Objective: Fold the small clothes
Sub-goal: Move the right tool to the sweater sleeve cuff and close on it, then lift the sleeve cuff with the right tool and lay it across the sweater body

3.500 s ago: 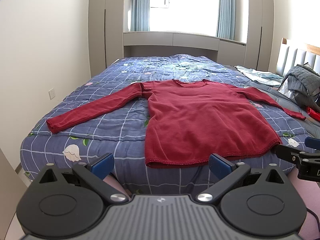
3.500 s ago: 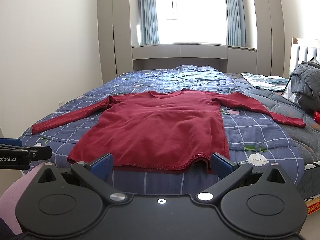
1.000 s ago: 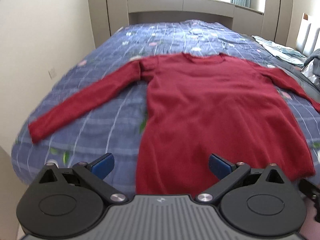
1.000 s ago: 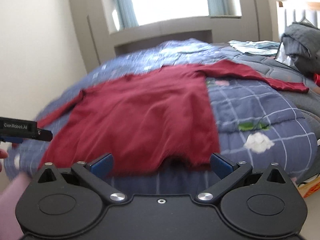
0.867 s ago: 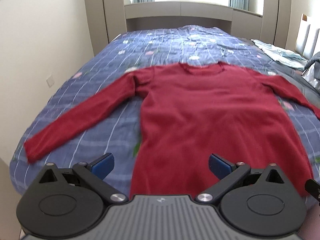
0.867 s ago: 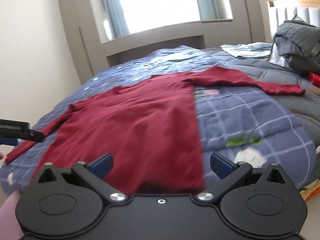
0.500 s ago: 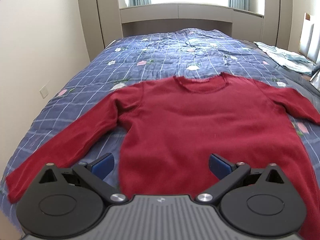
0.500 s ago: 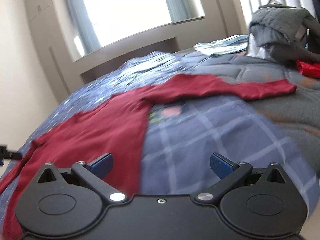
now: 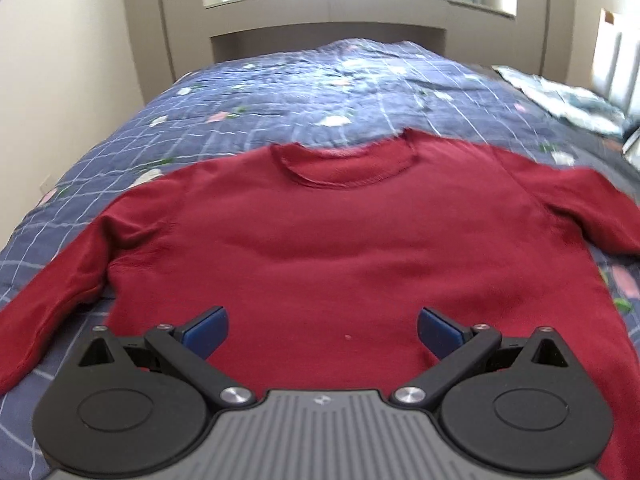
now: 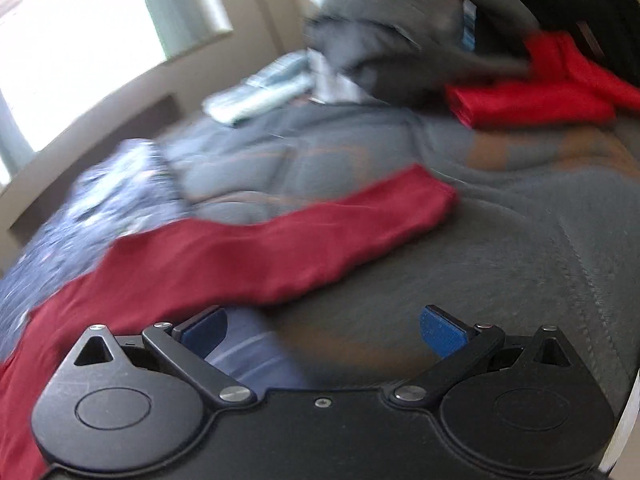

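Your left gripper [image 9: 320, 330] hangs over the body of the red jumper [image 9: 344, 248], jaws spread wide and holding nothing. Your right gripper [image 10: 322, 328] is just as wide apart and empty, aimed at the jumper's right sleeve [image 10: 280, 248]. The jumper lies flat and face up on the blue quilt [image 9: 280, 96], collar away from you, both sleeves stretched out sideways. The right sleeve's cuff rests on a grey blanket [image 10: 520, 260]. Beyond it sit a folded red cloth [image 10: 532, 100] and a grey heap [image 10: 400, 20], both blurred.
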`<state>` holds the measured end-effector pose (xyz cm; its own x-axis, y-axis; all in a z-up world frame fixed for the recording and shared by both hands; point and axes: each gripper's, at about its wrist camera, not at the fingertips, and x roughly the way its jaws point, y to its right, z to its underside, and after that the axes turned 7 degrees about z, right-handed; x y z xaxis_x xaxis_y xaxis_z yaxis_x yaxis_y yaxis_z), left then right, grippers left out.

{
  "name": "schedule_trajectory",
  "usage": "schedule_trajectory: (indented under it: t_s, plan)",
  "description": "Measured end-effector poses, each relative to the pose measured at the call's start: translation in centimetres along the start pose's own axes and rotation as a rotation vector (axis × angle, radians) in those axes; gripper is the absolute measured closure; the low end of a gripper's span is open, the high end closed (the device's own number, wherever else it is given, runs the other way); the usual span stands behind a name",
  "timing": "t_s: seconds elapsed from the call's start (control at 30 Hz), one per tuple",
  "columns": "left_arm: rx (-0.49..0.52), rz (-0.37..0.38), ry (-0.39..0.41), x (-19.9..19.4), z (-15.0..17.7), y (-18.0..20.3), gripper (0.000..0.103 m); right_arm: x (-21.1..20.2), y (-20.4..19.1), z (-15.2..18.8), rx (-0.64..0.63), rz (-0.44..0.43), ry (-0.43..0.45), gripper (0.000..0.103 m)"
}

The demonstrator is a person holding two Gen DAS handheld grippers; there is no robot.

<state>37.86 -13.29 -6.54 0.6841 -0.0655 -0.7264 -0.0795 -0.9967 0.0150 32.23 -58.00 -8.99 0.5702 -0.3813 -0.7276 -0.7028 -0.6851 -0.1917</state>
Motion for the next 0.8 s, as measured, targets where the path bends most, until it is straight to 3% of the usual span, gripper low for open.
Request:
schedule_trajectory:
  t_s: [0.2,0.3,0.37,0.43,0.53,0.63,0.8]
  plan:
    - [0.066,0.002,-0.007,1.1,0.1,1.3,0.000,2.6,2.4,-2.9,0.105,-0.010,0.044,0.004]
    - [0.044,0.028,-0.026,1.2,0.0,0.9,0.000,4.2,2.9,-4.2,0.186,0.007,0.049,0.019]
    - [0.024,0.052,-0.024,0.9,-0.3,0.3,0.000,5.0,2.7,-4.9,0.195,0.057,0.048,0.052]
    - [0.004,0.076,-0.022,0.4,-0.8,-0.3,0.000,5.6,2.5,-5.3,0.193,0.101,0.050,0.066]
    - [-0.007,0.105,-0.039,-0.5,-1.7,-1.2,0.000,6.0,1.9,-6.0,0.162,0.116,0.027,0.069]
    - [0.018,0.156,-0.025,-2.1,-2.3,-2.2,0.000,5.7,0.4,-7.0,0.060,0.145,0.038,0.097]
    - [0.010,0.158,-0.007,-4.2,-3.3,-4.1,0.000,3.1,-3.0,-9.4,-0.052,0.105,0.089,0.097]
